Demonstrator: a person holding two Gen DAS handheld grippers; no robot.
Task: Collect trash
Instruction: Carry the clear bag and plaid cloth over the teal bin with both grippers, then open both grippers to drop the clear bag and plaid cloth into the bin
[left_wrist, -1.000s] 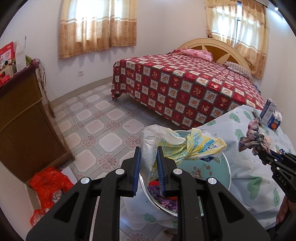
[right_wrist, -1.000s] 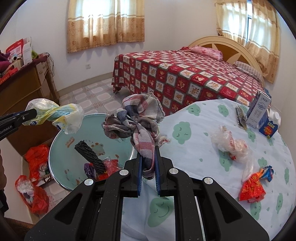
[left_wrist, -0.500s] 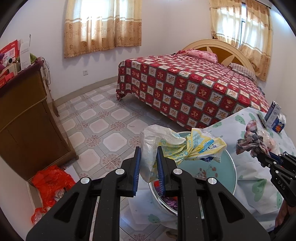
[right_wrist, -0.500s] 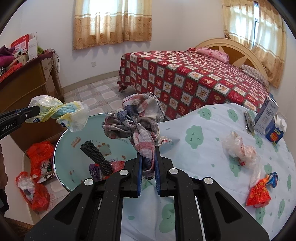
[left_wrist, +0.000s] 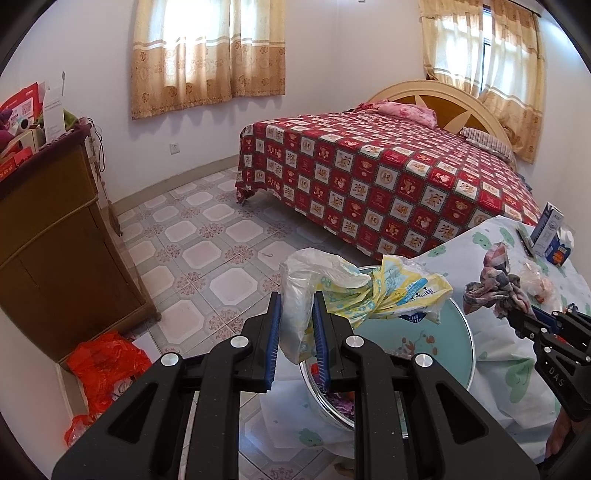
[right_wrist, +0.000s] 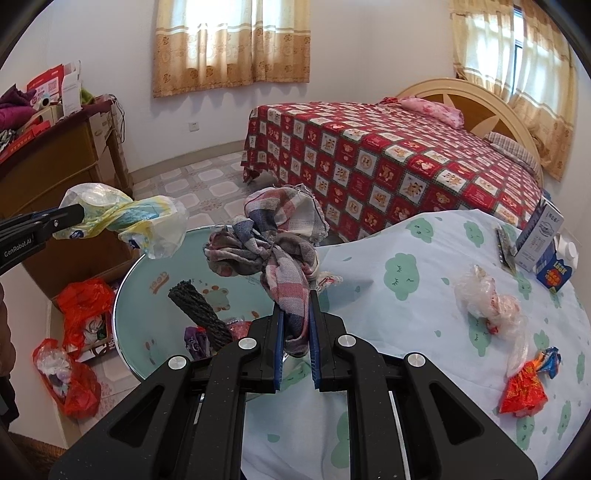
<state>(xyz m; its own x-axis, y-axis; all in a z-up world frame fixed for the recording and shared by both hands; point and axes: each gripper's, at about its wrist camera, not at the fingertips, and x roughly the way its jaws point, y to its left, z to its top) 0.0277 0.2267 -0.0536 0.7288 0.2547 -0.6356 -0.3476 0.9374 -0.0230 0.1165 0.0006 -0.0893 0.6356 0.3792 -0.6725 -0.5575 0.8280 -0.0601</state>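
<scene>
My left gripper is shut on a crumpled white and yellow plastic bag and holds it above the left rim of a round teal basin. My right gripper is shut on a knotted plaid rag and holds it over the basin's right rim, by the table edge. The basin holds a black braided rope and purple and red scraps. The bag also shows in the right wrist view, the rag in the left wrist view.
On the cloud-print tablecloth lie a clear plastic wad, a red and orange wrapper, a milk carton and a small blue box. Red bags lie by the wooden cabinet. A bed stands behind.
Both grippers have drawn back and slightly up with their loads; the basin and table look farther off. The grips are unchanged.
</scene>
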